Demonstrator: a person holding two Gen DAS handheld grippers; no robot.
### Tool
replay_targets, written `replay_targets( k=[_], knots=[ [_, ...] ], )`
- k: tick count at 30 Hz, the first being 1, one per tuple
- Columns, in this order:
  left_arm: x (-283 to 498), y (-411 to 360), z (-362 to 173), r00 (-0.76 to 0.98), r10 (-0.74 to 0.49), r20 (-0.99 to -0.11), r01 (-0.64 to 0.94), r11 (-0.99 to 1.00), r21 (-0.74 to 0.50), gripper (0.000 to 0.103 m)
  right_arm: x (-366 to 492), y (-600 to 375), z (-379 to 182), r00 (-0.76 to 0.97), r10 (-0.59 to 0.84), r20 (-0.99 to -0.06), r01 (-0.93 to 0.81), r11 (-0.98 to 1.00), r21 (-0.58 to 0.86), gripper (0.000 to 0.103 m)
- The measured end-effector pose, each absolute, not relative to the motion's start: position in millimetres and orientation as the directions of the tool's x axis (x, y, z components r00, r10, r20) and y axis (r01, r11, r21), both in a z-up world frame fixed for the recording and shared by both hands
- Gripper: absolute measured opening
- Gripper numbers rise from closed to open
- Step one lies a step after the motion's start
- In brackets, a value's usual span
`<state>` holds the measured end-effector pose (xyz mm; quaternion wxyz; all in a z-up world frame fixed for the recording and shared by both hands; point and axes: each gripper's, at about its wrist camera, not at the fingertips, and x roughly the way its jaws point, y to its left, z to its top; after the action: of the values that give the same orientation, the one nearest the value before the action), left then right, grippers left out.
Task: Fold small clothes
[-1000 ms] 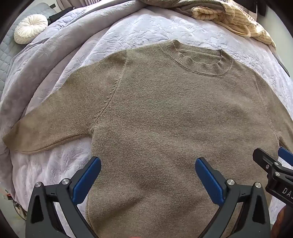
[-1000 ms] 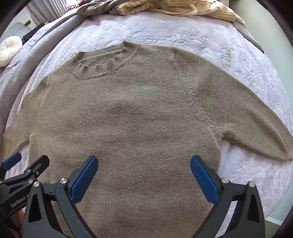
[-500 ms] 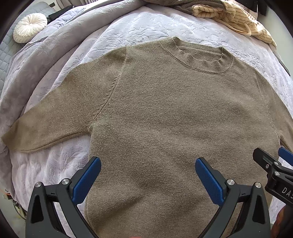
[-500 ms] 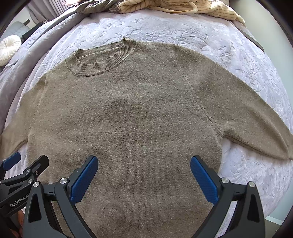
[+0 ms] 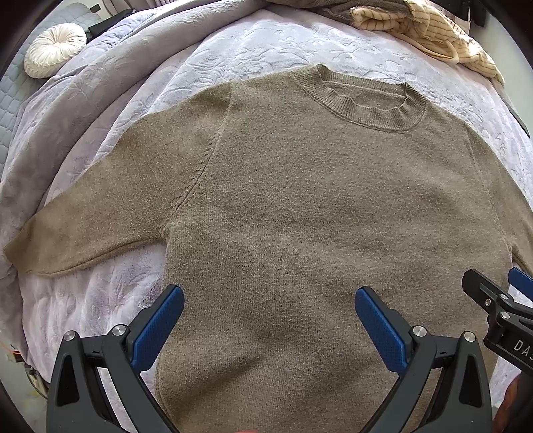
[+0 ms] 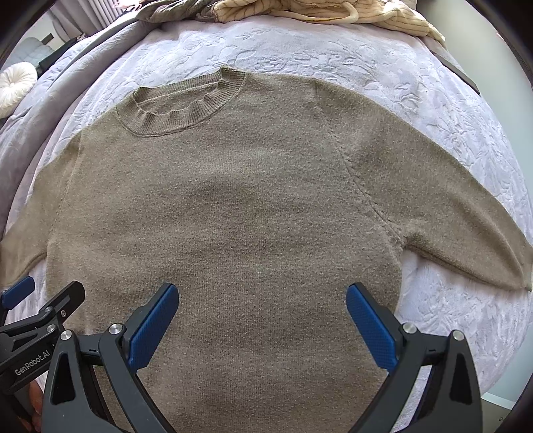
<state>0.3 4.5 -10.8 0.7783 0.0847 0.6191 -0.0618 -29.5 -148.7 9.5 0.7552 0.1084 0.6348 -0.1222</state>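
Note:
An olive-brown knit sweater (image 5: 299, 206) lies flat, front up, on the bed, collar (image 5: 366, 100) at the far side and both sleeves spread out. It also fills the right wrist view (image 6: 226, 216). My left gripper (image 5: 269, 316) is open and empty, above the sweater's lower left body. My right gripper (image 6: 262, 313) is open and empty, above the lower right body. The right gripper shows at the left wrist view's right edge (image 5: 496, 299), and the left gripper shows at the right wrist view's left edge (image 6: 40, 309). The sweater's hem is hidden below both views.
A lavender embossed bedspread (image 5: 233, 43) covers the bed. A cream striped garment (image 5: 433, 30) and a grey one are piled at the far edge. A round white cushion (image 5: 55, 50) lies at the far left. The bed's right edge drops off (image 6: 499, 383).
Both grippers have drawn slightly back toward the hem, so the sweater sits a little farther up in both views. Both stay open.

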Motion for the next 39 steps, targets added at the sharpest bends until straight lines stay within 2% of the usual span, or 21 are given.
replay_targets(
  k=[39],
  knots=[
    [-7.4,14.4,-23.6,0.218,-0.016,-0.976,0.192,0.981,0.027,0.103,-33.6,-143.4,4.1,0.158,-0.049,-0.986,0.319,0.948,0.004,0.101]
  ],
)
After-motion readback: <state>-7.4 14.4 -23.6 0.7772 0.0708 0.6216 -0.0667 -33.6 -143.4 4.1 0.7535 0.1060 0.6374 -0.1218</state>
